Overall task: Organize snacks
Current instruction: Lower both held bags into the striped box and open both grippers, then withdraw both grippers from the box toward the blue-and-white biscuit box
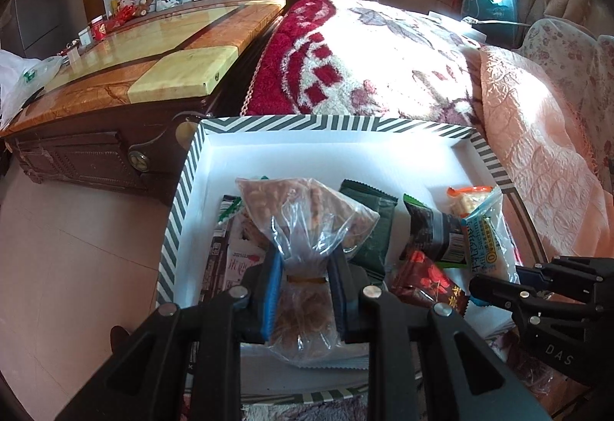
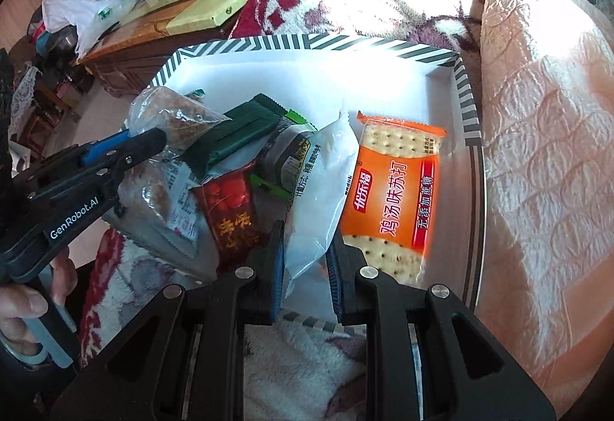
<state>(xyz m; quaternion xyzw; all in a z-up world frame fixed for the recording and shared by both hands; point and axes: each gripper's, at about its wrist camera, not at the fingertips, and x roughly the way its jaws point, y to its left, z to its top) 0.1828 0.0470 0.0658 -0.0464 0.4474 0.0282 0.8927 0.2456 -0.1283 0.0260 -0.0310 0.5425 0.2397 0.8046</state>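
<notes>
A white box with a green-striped rim (image 1: 291, 124) (image 2: 330, 42) holds several snack packs. My left gripper (image 1: 305, 283) is shut on the tied neck of a clear bag of brown snacks (image 1: 307, 213), low over the box's left side; it shows at the left in the right wrist view (image 2: 142, 141). My right gripper (image 2: 307, 260) is shut on a white and blue snack packet (image 2: 326, 183) (image 1: 487, 233). An orange cracker pack (image 2: 395, 190) lies flat at the box's right. A dark green pack (image 1: 370, 225) and a red pack (image 1: 429, 279) lie between.
The box rests on a red and white fluffy blanket (image 1: 364, 56) on a sofa. A pink quilted cover (image 2: 537, 152) lies to the right. A wooden coffee table (image 1: 153, 52) stands at the left, over a tiled floor (image 1: 76, 248).
</notes>
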